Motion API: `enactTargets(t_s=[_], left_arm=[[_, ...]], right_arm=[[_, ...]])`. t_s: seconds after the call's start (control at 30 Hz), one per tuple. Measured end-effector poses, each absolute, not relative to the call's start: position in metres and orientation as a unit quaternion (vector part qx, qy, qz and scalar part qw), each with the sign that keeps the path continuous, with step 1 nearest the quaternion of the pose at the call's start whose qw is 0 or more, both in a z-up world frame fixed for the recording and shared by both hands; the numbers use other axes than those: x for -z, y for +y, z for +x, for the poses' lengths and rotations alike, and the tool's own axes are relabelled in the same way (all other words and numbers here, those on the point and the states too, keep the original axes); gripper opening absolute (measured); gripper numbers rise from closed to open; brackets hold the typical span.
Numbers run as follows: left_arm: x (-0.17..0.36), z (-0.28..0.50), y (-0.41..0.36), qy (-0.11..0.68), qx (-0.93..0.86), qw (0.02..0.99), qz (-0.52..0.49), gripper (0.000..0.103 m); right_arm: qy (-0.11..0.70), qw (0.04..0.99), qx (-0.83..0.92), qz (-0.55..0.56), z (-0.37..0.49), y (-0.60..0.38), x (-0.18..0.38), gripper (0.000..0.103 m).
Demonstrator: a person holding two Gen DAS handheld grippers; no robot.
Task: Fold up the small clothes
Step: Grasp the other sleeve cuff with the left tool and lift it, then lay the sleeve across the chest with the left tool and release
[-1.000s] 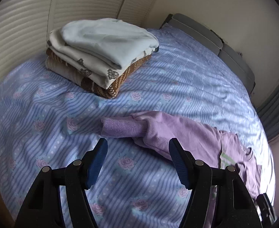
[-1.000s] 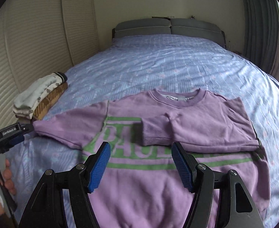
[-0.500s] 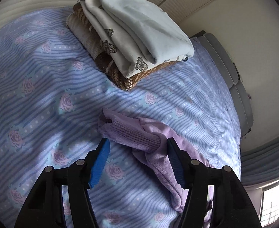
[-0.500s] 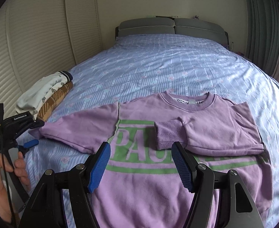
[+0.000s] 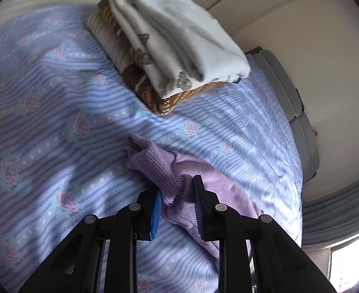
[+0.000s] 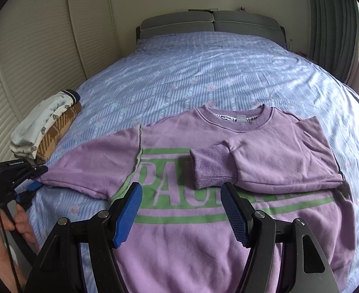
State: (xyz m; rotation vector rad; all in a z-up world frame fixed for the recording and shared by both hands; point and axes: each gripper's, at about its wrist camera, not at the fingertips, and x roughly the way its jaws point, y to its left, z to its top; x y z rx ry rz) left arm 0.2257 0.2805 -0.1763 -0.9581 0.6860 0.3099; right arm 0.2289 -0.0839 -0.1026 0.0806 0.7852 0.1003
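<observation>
L gripper (image 5: 177, 205), blue ribbed pads nearly closed, pinches the ribbed cuff of the fleecy lilac sweatshirt (image 6: 204, 219) spread on the striped floral bedsheet (image 6: 204, 73). R gripper (image 6: 182, 210) gapes wide, holding nothing; only R view shows green lettering. Folded cream-and-brown stack (image 5: 169, 48) nearby.

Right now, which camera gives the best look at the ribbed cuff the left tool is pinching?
The left wrist view: the ribbed cuff fills the centre, clamped by the left tool. The right wrist view shows only that sleeve's far end at the picture's left edge.

The sweatshirt (image 6: 204, 219) lies on the bed (image 6: 204, 68), with the folded stack (image 6: 45, 131) to its left.
</observation>
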Motion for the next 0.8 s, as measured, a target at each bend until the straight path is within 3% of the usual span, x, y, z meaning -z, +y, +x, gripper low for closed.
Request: enactTargets(t_s=[0.23, 0.5, 0.8], left_arm=[[0.126, 0.222, 0.237, 0.291, -0.135, 0.899, -0.298, 0.024], [0.055, 0.233, 0.137, 0.229, -0.067, 0.964, -0.117, 0.024], [0.033, 0.267, -0.004, 0.222, 0.052, 0.974, -0.008, 0.024]], right_arm=[[0.392, 0.917, -0.029, 0.072, 0.221, -0.124, 0.107, 0.067], [0.385, 0.913, 0.018, 0.131, 0.213, -0.197, 0.102, 0.067], [0.375, 0.907, 0.066, 0.182, 0.201, -0.278, 0.102, 0.067]])
